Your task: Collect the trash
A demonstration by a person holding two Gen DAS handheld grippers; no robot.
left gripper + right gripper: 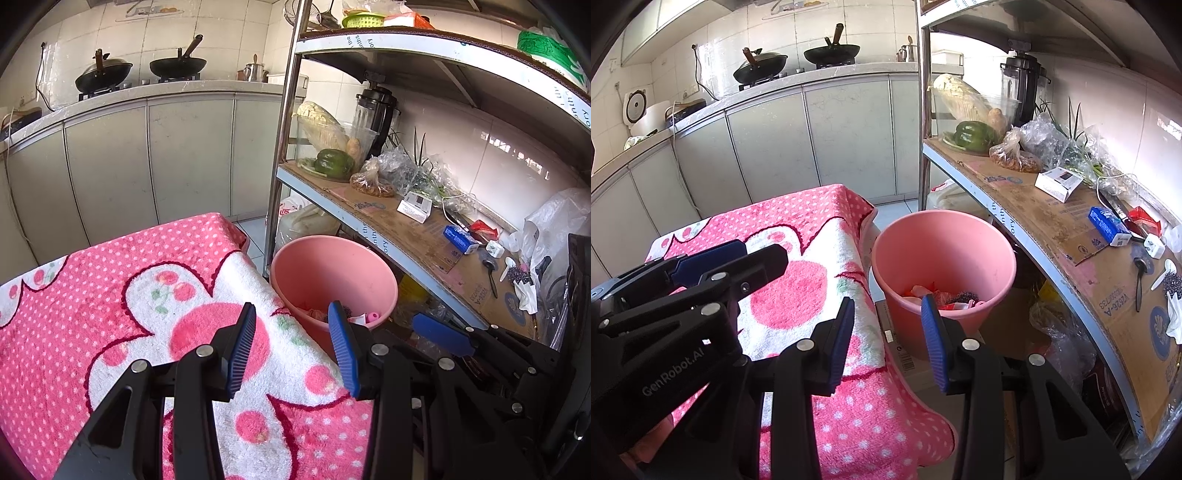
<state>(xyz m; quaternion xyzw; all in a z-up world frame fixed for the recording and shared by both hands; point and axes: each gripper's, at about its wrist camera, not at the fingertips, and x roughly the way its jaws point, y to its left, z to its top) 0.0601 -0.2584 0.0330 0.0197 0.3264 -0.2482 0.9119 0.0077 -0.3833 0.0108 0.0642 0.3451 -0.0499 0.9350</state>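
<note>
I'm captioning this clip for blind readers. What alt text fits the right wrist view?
The right gripper, fingers apart and empty, points at a pink bucket holding trash. It stands between a table under a pink dotted towel and a cluttered metal shelf.

Stove: two black woks (177, 65) on the burners
Table: pink dotted towel (110, 295)
Shelf: green pepper (973, 134), black blender (1021, 88), blue box (1108, 221)

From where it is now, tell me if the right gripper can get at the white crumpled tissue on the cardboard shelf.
Probably yes. The right gripper is open and empty, and the white crumpled tissue lies at the shelf's open front edge, off to its right. Nothing stands between them, though it must swing right past the pink bucket.
</note>
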